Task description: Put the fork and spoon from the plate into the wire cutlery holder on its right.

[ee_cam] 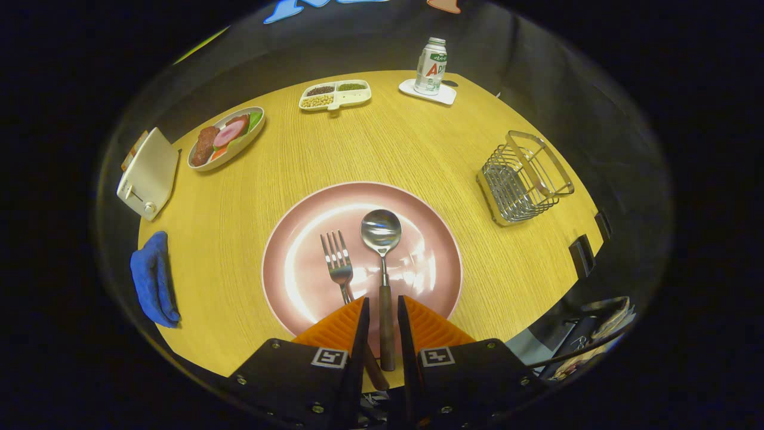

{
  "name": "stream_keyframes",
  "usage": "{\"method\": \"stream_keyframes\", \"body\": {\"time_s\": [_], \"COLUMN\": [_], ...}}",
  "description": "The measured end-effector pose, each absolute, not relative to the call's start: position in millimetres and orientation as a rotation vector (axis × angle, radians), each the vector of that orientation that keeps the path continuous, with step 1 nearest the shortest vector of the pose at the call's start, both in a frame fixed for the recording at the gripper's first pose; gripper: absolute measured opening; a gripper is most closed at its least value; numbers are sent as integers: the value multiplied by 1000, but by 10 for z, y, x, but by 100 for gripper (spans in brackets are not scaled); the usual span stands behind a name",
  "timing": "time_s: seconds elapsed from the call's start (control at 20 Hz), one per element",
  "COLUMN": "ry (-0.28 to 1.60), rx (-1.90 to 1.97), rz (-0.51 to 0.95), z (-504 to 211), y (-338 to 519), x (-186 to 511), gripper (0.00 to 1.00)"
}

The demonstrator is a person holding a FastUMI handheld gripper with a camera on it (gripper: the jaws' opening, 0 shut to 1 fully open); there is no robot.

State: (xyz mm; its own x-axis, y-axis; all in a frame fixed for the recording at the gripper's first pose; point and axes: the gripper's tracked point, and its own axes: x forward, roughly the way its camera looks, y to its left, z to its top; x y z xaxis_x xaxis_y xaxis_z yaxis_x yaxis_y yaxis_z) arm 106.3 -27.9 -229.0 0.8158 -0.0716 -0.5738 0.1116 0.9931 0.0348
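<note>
A pink plate point(298, 269) lies on the wooden table just ahead of my fingers. A spoon point(381, 230) with a dark wooden handle lies on it, bowl pointing away. Its handle runs back between my two fingers, with a thin gap on each side. My gripper point(382, 298) is open only narrowly, straddling that handle. The fork point(338, 263) lies to the left of the spoon, and its handle passes under my left finger. The wire cutlery holder point(522, 179) stands empty on the table, to the right of the plate and beyond it.
A blue cloth point(154, 280) and a white toaster point(148, 173) sit at the table's left edge. Farther back are an oval dish of food point(225, 138), a divided tray of beans point(335, 95) and a bottle point(431, 67) on a white coaster. Bare wood separates plate and holder.
</note>
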Motion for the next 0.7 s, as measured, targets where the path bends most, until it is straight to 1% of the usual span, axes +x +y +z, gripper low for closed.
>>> {"method": "stream_keyframes", "body": {"time_s": [0.45,0.7], "ry": [682,708], "rx": [56,70], "rz": [-71,-71], "z": [-2620,-2651], "y": [-280,-296], "x": [1162,1184], "gripper": [30,30]}}
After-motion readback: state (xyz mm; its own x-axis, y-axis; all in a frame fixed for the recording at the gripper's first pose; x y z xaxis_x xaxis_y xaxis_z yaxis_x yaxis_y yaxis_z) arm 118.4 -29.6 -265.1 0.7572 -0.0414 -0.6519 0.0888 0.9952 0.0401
